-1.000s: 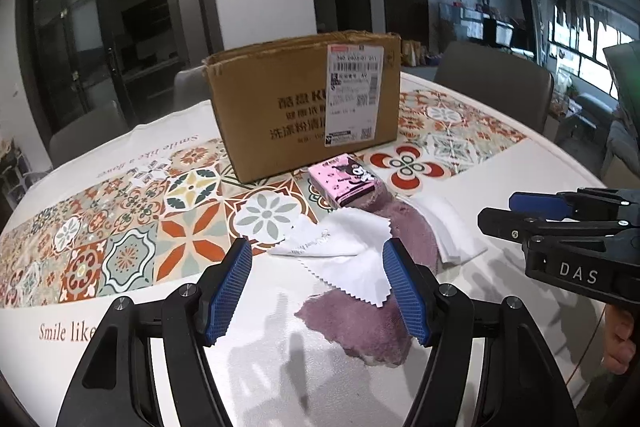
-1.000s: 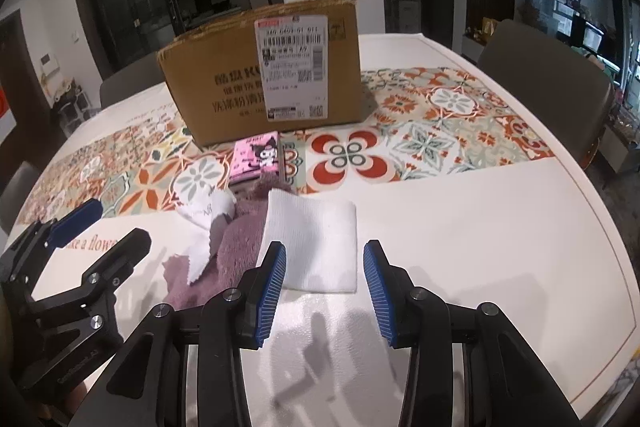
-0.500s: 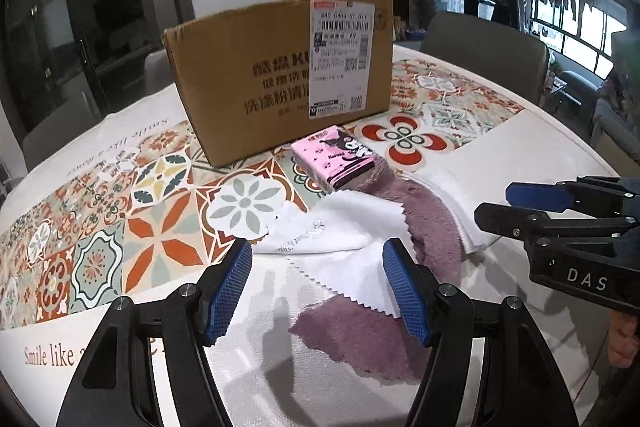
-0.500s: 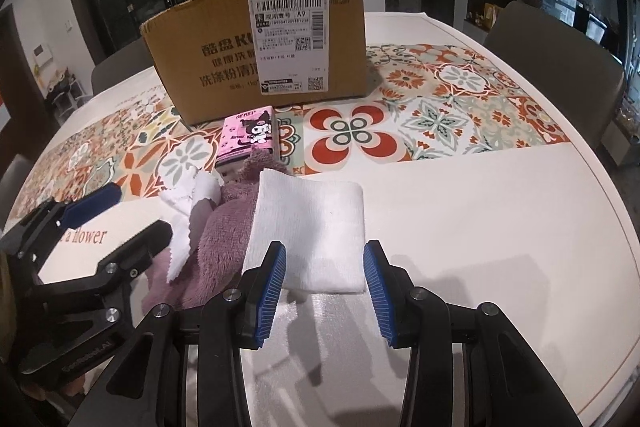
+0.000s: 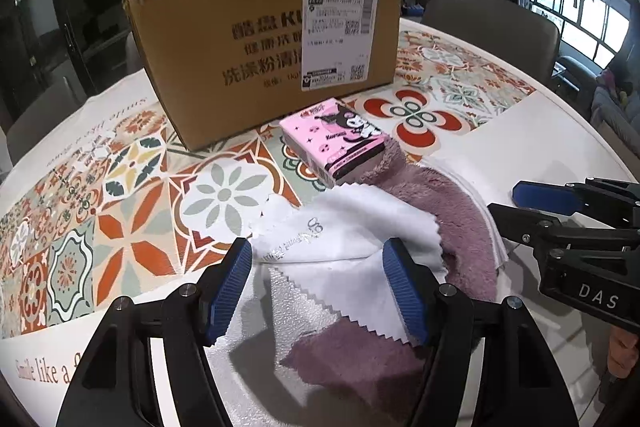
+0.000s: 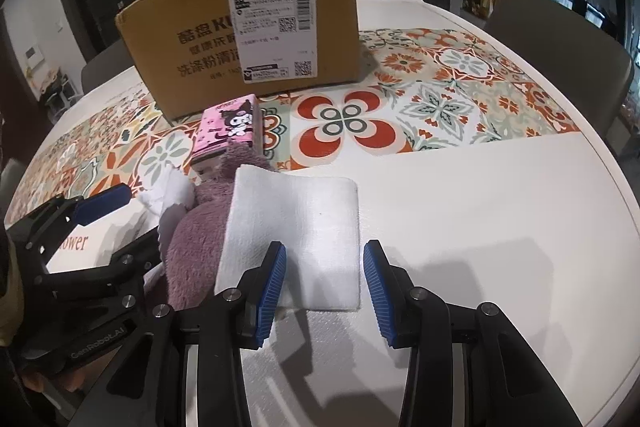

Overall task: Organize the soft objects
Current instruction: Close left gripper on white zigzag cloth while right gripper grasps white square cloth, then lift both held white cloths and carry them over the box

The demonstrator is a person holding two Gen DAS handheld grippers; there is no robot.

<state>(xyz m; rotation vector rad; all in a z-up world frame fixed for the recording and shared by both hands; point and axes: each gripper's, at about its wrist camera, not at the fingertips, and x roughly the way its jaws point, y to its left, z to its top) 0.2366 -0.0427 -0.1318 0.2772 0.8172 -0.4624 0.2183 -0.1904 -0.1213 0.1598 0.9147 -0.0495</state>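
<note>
Both grippers have dropped closer to the cloth pile at 6 o'clock of the box. Left gripper, jaws released, straddles the white cloth; right gripper, likewise released, straddles the folded towel. Approach step; next, closing on fabric.

Both wrist views look steeply down from close above the worktop, past their own tongs, toward the far edge. They share the cardboard box and cloth pile.

Tissue pack before box
</note>
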